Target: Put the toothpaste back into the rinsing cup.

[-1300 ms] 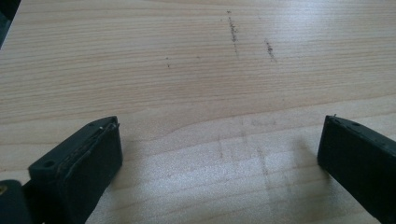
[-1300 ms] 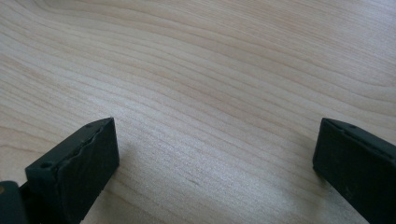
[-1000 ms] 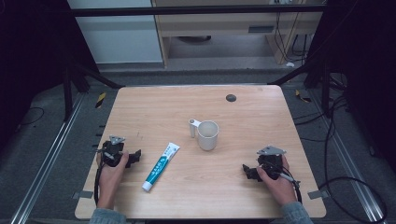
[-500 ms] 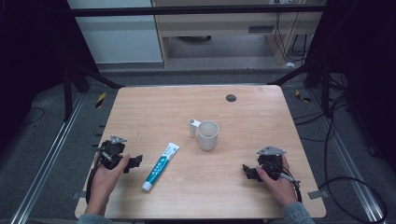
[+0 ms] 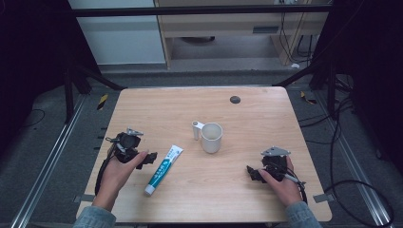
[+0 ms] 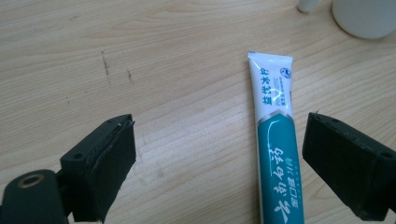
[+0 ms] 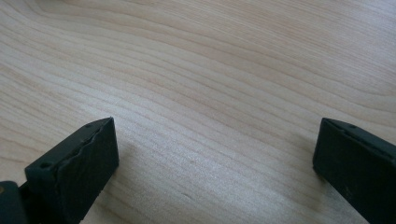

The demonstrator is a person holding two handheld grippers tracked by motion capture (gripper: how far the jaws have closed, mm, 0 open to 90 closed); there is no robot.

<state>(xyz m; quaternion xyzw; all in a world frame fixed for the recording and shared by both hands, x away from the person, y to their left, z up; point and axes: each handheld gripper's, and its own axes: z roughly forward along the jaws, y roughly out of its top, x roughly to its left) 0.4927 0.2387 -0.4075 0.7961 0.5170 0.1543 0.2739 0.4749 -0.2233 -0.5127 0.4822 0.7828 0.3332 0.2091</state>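
The left gripper (image 5: 148, 159) has been lifted off the light wooden table (image 5: 266, 114) and brought nearer the white-and-teal toothpaste tube (image 5: 163, 169), which lies flat on the wood with its crimped end toward the white ceramic mug (image 5: 211, 137) close behind. Its jaws have just been closing slightly, yet they are seen wide apart, with the tube (image 6: 276, 140) lying between them but below, untouched by either pad. A pick-up of the tube is judged to be in preparation, with descent and closing yet to be done. The right gripper (image 5: 253, 173) is kept low over bare wood at the right, its jaws spread wide and empty.
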